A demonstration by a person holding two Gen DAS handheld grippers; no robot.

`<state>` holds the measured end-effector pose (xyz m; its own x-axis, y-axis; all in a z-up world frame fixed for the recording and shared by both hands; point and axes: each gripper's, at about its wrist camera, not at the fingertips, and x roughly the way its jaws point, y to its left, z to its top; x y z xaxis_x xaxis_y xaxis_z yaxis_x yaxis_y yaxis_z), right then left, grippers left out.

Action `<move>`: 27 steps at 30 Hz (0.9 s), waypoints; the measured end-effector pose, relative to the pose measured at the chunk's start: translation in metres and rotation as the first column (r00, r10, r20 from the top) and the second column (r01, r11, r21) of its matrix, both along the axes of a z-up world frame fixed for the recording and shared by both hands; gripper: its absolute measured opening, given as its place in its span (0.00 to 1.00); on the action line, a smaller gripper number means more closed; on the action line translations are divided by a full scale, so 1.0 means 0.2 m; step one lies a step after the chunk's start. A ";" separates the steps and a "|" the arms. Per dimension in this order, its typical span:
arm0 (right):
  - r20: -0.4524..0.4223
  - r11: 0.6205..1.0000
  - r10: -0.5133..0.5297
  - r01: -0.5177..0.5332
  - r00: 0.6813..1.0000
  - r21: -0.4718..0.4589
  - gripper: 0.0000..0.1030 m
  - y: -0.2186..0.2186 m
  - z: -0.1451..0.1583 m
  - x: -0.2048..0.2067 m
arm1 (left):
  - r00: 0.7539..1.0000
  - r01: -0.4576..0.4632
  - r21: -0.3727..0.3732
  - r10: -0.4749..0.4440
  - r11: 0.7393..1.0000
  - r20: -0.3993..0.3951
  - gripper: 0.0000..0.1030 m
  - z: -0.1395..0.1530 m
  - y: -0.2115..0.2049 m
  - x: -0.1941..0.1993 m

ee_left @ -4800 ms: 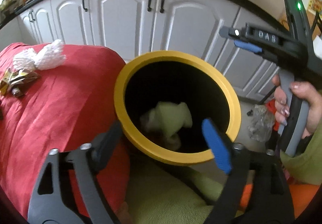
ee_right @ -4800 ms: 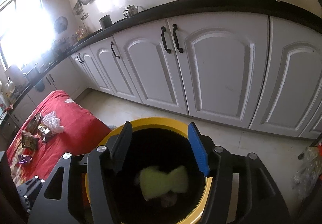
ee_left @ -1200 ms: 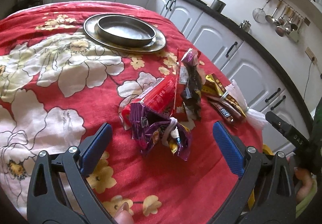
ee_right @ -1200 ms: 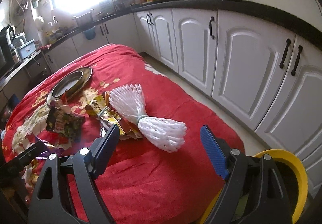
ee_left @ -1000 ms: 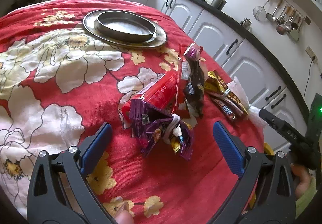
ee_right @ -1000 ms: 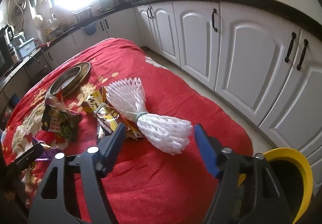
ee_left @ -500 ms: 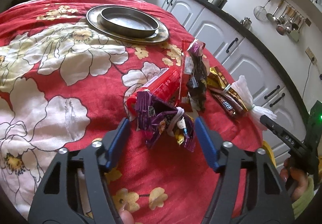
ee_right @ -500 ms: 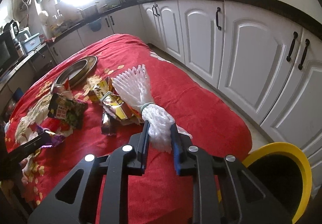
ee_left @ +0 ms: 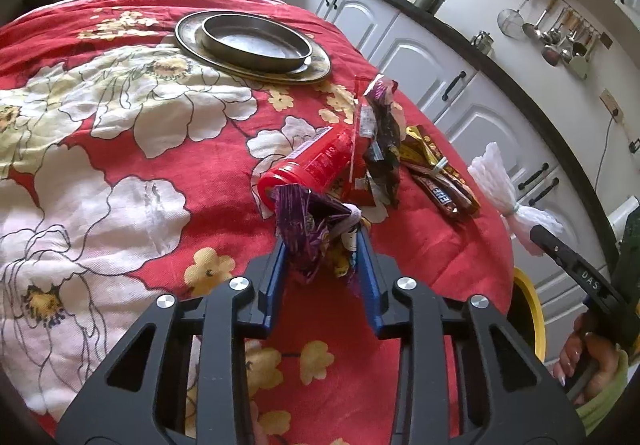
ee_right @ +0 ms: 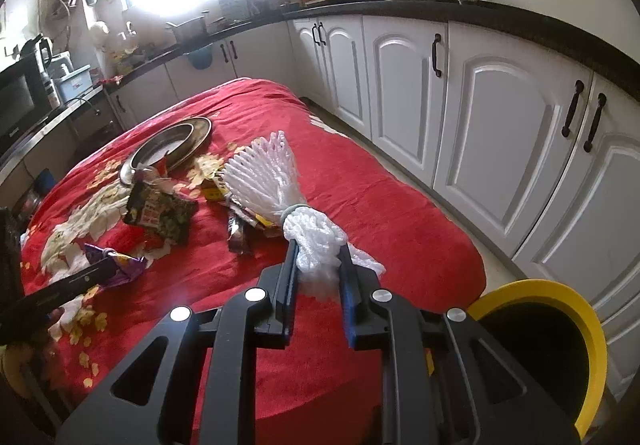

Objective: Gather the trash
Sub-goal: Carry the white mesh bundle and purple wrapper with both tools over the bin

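Purple wrapper [ee_left: 310, 231] was pinched by left gripper [ee_left: 322, 245] on red floral cloth [ee_left: 120, 149]; white foam net [ee_right: 316, 245] (banded middle) was clamped by right gripper [ee_right: 318, 257]; yellow bin [ee_right: 560, 309] stood beside.

The tablecloth [ee_left: 120, 173] was red with large white flowers and small yellow ones. On it a crumpled purple wrapper [ee_left: 312, 229] sat between blue gripper pads [ee_left: 368, 277] on black frames. Beside the wrapper lay a red tube [ee_left: 316, 165], a dark printed packet [ee_left: 380, 141] and brown-and-gold bar wrappers [ee_left: 440, 181]. The foam net [ee_right: 280, 181] was white, tied with a pale green band. The bin [ee_right: 560, 321] beside the cloth was yellow-rimmed, black inside. The cupboards [ee_right: 500, 117] were white with black handles.
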<state>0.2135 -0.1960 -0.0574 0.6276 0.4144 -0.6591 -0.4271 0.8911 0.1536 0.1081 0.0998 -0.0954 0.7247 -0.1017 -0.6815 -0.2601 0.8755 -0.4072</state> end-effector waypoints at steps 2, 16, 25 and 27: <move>0.004 1.000 -0.001 0.001 1.000 0.002 0.17 -0.01 0.01 -0.02 | 1.000 0.009 0.004 -0.009 1.000 0.008 0.22 0.01 -0.01 -0.02; 0.017 0.999 0.048 -0.048 0.999 0.007 0.17 -0.03 0.10 -0.20 | 0.994 0.062 0.039 -0.065 0.997 0.083 0.20 0.16 -0.12 -0.08; 0.040 0.998 0.052 -0.053 0.998 0.019 0.17 -0.07 0.17 -0.29 | 0.986 0.107 0.068 -0.114 0.992 0.121 0.20 0.24 -0.23 -0.10; 0.045 0.998 0.051 -0.052 0.998 0.021 0.17 -0.09 0.18 -0.30 | 0.984 0.117 0.074 -0.125 0.990 0.128 0.20 0.26 -0.26 -0.10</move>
<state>0.1527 -0.2131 -0.0220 0.6334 0.4609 -0.6216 -0.4791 0.8644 0.1528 0.0873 0.0478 -0.0436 0.7938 -0.1523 -0.5888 -0.0983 0.9233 -0.3714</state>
